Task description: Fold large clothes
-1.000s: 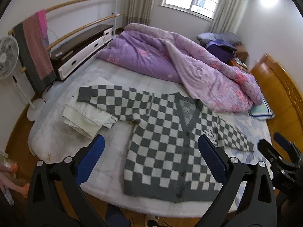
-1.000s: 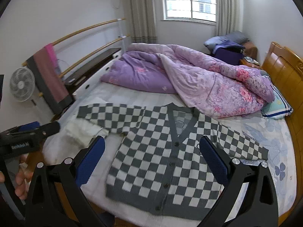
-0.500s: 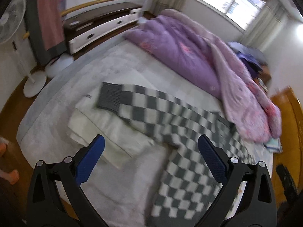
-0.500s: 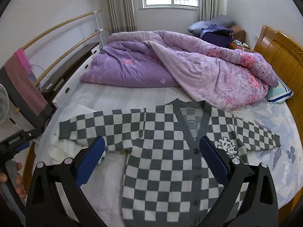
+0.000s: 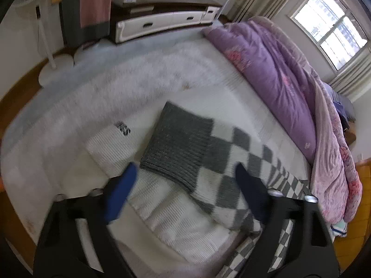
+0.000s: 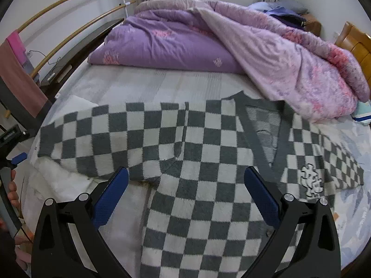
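Note:
A grey-and-white checkered cardigan (image 6: 208,162) lies spread flat on the bed, front up, sleeves out to both sides. Its left sleeve ends in a plain grey cuff (image 5: 176,143), which rests on a folded white knit garment (image 5: 176,217). My left gripper (image 5: 185,171) is open, its blue pads on either side of the cuff's near edge, just above it. My right gripper (image 6: 185,178) is open and empty above the cardigan's left armpit area. The left gripper also shows at the far left of the right wrist view (image 6: 14,159).
A purple and pink duvet (image 6: 231,44) is heaped along the far side of the bed. A low cabinet (image 5: 162,20), a towel rail and a fan stand beyond the left bed edge. A wooden headboard (image 6: 354,44) is at the right.
My left gripper has swung left and dropped close to the left sleeve cuff. My right gripper has moved in and down toward the cardigan's chest. The cardigan has not moved.

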Motion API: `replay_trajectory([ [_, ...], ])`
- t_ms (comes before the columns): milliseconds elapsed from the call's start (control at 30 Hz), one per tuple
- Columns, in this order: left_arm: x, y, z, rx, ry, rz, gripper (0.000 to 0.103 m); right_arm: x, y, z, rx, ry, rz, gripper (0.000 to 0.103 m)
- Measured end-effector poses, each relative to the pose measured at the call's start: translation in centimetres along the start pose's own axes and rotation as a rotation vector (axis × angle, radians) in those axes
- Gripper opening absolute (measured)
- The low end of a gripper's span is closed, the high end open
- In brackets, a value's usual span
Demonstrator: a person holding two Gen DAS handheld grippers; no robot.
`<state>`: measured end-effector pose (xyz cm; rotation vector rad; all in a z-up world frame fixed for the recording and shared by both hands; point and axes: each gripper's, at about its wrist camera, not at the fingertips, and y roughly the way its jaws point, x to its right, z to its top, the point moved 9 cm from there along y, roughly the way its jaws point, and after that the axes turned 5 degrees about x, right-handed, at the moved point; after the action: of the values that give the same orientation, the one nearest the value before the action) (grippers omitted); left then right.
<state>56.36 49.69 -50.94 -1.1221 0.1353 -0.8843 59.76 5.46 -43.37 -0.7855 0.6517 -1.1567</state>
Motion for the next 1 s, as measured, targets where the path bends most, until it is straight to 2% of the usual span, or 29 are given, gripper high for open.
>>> replay_trajectory([
  [133, -1.5, 2.1, -0.2, 0.006, -0.045, 0.013, 0.076, 0.1, 3.3, -0.6, -0.027, 0.002, 0.015, 0.096],
  [167, -1.7, 2.6, -0.2, 0.004, -0.045, 0.016, 0.065, 0.3, 4.3, -0.8, -0.040, 0.012, 0.022, 0.096],
  [233, -2.0, 3.6, -0.4, -0.008, -0.038, 0.040, 0.057, 0.6, 5.7, -0.9, -0.053, 0.037, 0.040, 0.095],
  [267, -2.2, 3.9, -0.5, -0.014, -0.035, 0.057, 0.048, 0.9, 6.5, -1.0, -0.058, 0.046, 0.041, 0.095],
  [367, -2.5, 3.6, -0.3, -0.001, -0.062, 0.034, 0.031, 1.5, 8.5, -1.4, -0.076, 0.068, 0.042, 0.095],
  [400, -2.5, 3.3, 0.0, 0.008, -0.068, 0.023, 0.024, 1.8, 9.5, -1.6, -0.091, 0.084, 0.055, 0.090],
  [433, -2.3, 2.8, 0.4, 0.024, -0.060, 0.015, 0.023, 1.8, 10.6, -1.9, -0.110, 0.102, 0.080, 0.074],
  [467, -1.8, 1.8, 0.9, 0.047, -0.039, 0.006, 0.019, 1.7, 11.3, -2.2, -0.127, 0.115, 0.101, 0.066],
  [533, -0.3, 0.0, 1.9, 0.090, -0.009, -0.030, 0.017, 1.1, 13.7, -3.0, -0.174, 0.143, 0.169, 0.039],
  [633, 2.4, -3.1, 3.1, 0.138, 0.046, -0.081, 0.015, -0.4, 16.9, -4.0, -0.224, 0.146, 0.228, 0.026],
  [733, 5.7, -6.2, 4.2, 0.203, 0.137, -0.122, 0.015, -3.4, 19.2, -4.8, -0.267, 0.171, 0.329, 0.023],
  [800, 8.1, -7.9, 4.7, 0.234, 0.189, -0.153, 0.014, -5.1, 20.9, -6.1, -0.333, 0.137, 0.331, 0.023],
  [867, 11.2, -9.1, 4.9, 0.242, 0.219, -0.210, 0.013, -5.5, 21.6, -6.2, -0.331, 0.118, 0.321, 0.023],
  [933, 14.1, -10.0, 4.6, 0.254, 0.251, -0.249, 0.013, -5.0, 21.0, -5.6, -0.326, 0.160, 0.367, 0.023],
  [1000, 17.7, -10.9, 3.8, 0.267, 0.299, -0.292, 0.013, -3.4, 19.1, -4.6, -0.281, 0.186, 0.404, 0.023],
])
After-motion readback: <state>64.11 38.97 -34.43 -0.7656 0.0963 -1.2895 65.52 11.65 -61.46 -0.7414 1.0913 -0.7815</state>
